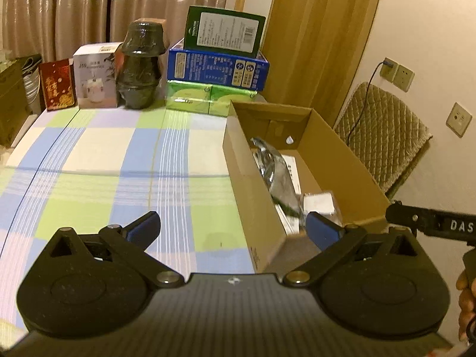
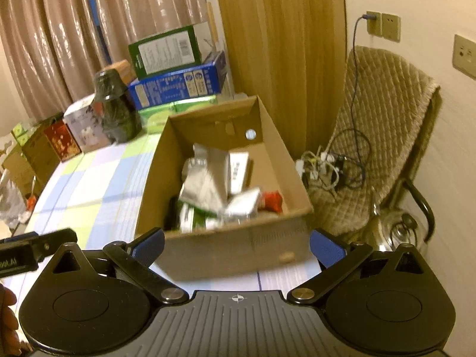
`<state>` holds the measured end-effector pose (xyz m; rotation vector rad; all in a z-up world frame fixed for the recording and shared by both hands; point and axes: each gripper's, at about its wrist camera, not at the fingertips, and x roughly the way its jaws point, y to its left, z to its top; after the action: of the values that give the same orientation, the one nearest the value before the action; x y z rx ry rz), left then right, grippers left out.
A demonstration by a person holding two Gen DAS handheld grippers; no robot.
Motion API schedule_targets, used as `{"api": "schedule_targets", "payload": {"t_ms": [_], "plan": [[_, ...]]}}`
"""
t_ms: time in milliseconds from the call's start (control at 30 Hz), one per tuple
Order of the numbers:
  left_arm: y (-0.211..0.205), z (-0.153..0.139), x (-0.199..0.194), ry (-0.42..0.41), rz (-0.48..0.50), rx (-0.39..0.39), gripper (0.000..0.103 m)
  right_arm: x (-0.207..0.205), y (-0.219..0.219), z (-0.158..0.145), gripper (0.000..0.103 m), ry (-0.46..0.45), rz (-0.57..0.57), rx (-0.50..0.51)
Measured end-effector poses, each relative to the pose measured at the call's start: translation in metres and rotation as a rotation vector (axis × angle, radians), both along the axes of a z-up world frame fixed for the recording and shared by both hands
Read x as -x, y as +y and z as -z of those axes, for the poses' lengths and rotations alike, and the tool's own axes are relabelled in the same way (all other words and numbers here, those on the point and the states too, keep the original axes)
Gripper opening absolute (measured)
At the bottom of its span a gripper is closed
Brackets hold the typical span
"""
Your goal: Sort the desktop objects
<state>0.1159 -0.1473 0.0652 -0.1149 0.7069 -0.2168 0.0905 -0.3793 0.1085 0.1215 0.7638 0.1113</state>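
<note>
Two empty tools, one crowded box

Both tools are spread wide with nothing between the pads: my left tool (image 1: 233, 230) straddles the near corner of the cardboard box (image 1: 255, 184), and my right tool (image 2: 237, 245) faces the box's near wall from just in front of it. What I take to be the sorted objects lie inside the box: silvery packets (image 2: 205, 184), a white carton (image 2: 238, 169), a clear plastic case (image 2: 242, 206), something red (image 2: 272, 200) in the near right corner, and a green-and-white pack (image 2: 193, 217).

My main worry is the box itself. It looks light and sits at the right edge of the checked surface (image 1: 98, 160); if a spread finger catches its rim or wall, I judge it could slide toward the padded chair (image 2: 380, 136) and the tangle of cables (image 2: 330, 163) beside it. The two tools are also near each other, so a careless swing could knock them together.

Along the back stand a red box (image 1: 58, 87), a white box (image 1: 96, 78), a dark wrapped stack (image 1: 141, 65) and a pile of blue, green and dark cartons (image 1: 217, 68). The open cloth ahead of my left tool is bare; I cannot tell whether those back items belong to the sort.
</note>
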Motion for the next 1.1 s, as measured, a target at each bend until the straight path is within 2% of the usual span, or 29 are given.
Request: {"api": "schedule_targets", "payload": {"t_ms": [133, 467, 633, 1100], "plan": [[-0.002, 0.001, 0.024, 0.013, 0.005, 0.016, 0.102, 0.024, 0.000, 0.004, 0.101, 0.027, 0.009, 0.018], [-0.004, 0.007, 0.063, 0.076, 0.013, -0.012, 0.102, 0.055, 0.007, -0.002, 0.101, 0.022, -0.006, 0.052], [-0.001, 0.006, 0.071, 0.085, -0.014, -0.050, 0.102, 0.063, 0.009, -0.004, 0.101, 0.017, -0.008, 0.060], [-0.006, 0.012, 0.074, 0.105, -0.008, -0.080, 0.102, 0.064, 0.015, -0.003, 0.101, 0.014, -0.022, 0.071]]}}
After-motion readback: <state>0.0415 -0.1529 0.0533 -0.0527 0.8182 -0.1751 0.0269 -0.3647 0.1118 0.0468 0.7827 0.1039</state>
